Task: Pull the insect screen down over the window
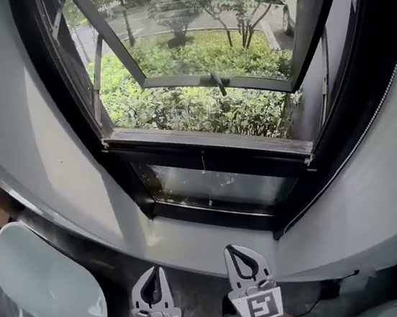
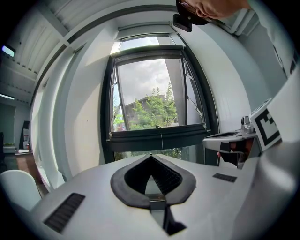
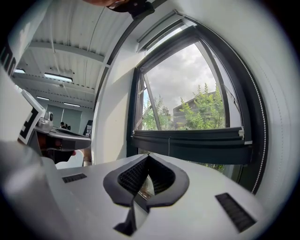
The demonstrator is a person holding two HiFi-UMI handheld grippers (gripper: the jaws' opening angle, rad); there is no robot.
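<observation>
The black-framed window (image 1: pixel 124 175) fills the head view, its upper sash (image 1: pixel 217 79) swung outward over green bushes. A dark bar (image 1: pixel 205 150) with white end caps runs across the frame below the opening, and a thin cord (image 1: pixel 203 162) hangs from its middle. I cannot tell whether mesh spans the opening above it. My left gripper (image 1: pixel 153 270) and right gripper (image 1: pixel 232 248) are low at the bottom edge, side by side, well short of the window. Both are shut with nothing between the jaws. The bar (image 2: pixel 159 133) and bar (image 3: pixel 187 140) lie ahead of each gripper.
A white rounded chair (image 1: pixel 48 283) stands at the lower left. White curved wall (image 1: pixel 29 140) flanks the window on both sides. A thin beaded chain (image 1: pixel 369 132) runs down the right frame. A fixed glass pane (image 1: pixel 216 184) sits under the dark bar.
</observation>
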